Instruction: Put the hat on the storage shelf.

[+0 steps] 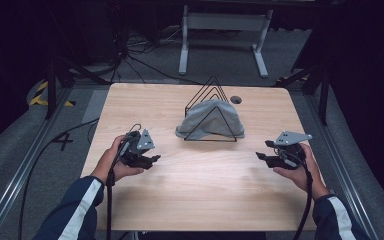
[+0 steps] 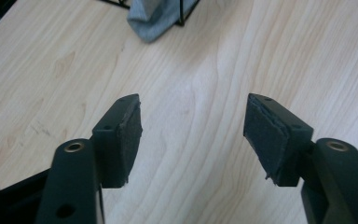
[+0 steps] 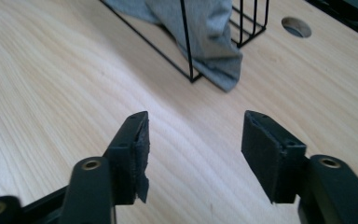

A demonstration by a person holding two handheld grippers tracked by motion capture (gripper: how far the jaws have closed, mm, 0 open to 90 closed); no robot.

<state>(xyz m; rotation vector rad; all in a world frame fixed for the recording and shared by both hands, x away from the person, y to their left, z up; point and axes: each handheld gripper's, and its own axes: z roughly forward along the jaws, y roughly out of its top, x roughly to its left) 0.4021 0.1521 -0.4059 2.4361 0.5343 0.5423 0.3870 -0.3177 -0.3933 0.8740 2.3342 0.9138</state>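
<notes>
Grey cloth (image 1: 209, 117) draped over wire rack (image 1: 211, 89), ahead between left gripper (image 1: 147, 161) and right gripper (image 1: 265, 156); both agape, empty, low over desk (image 1: 200, 190), poised for grab.

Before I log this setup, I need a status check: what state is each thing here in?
Grey cloth: crumpled, draped within the rack, edges spilling onto the table.
Wire rack: upright on the table, holding the cloth.
Left gripper: open, empty, above bare wood.
Right gripper: open, empty, pointed toward the rack.
Table: cable hole open at the far edge.
</notes>
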